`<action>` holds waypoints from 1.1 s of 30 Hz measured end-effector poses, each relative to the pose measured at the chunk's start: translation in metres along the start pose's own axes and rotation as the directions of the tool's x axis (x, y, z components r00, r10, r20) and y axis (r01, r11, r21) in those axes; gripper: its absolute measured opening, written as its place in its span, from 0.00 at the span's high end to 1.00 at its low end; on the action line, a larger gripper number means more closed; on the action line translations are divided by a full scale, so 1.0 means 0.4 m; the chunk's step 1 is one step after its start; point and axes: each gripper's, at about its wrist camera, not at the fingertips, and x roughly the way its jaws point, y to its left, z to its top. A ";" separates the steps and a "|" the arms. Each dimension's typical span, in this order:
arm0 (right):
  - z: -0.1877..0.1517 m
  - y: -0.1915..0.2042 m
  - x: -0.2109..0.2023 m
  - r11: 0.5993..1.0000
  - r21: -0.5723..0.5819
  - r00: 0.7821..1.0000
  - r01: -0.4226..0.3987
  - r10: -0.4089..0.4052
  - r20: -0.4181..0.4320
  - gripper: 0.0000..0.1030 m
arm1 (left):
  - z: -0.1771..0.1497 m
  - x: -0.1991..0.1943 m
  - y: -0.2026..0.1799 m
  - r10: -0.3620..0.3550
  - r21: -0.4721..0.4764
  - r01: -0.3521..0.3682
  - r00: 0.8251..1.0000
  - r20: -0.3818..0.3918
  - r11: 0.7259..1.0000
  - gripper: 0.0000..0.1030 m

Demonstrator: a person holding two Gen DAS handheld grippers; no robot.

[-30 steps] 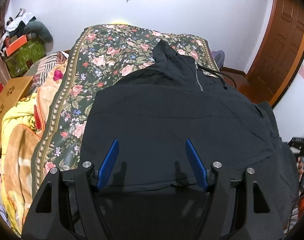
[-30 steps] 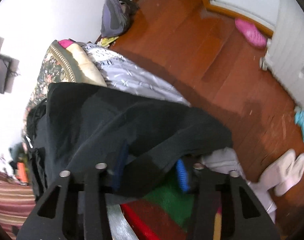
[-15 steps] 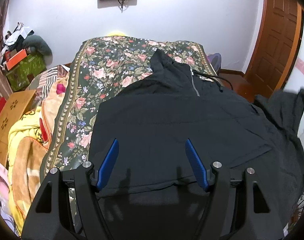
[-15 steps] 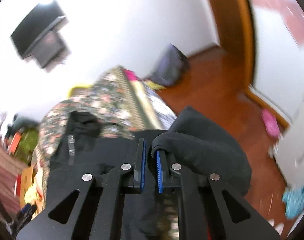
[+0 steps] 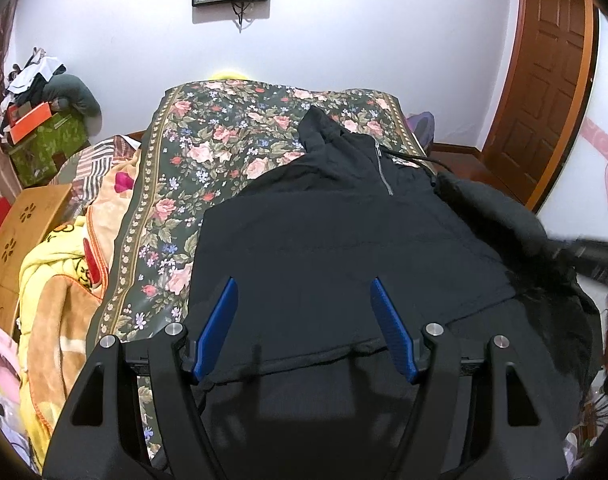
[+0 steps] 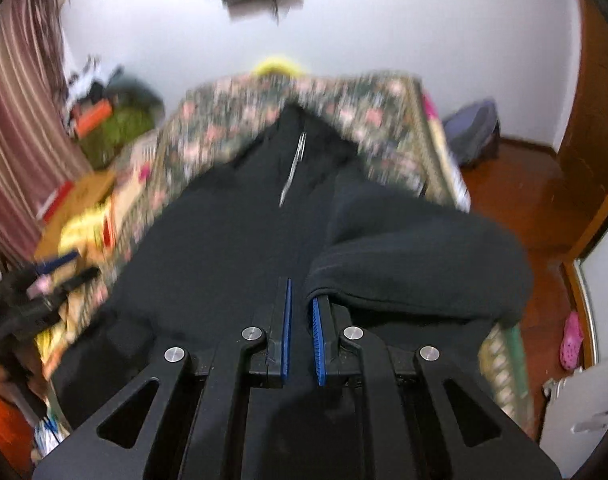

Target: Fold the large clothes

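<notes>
Floral bedspread point(image 5: 224, 152) is covering the bed, with a black hooded jacket point(image 5: 344, 248) lying spread across it, hood toward the far wall, zipper up. Right gripper point(image 6: 301, 312) is pinching the jacket's sleeve point(image 6: 416, 264), blue pads nearly together with black cloth between them, sleeve hanging lifted over the jacket's right side. Left gripper point(image 5: 304, 328) is hovering over the jacket's near hem, jaws standing wide apart, nothing between them. Right-wrist view is blurring.
</notes>
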 end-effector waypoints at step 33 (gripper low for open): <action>-0.005 -0.209 -0.134 0.907 0.404 0.972 0.117 -0.188 0.141 0.43 | 0.001 0.033 -0.037 -0.019 0.022 0.020 1.000 -0.009 1.000 0.34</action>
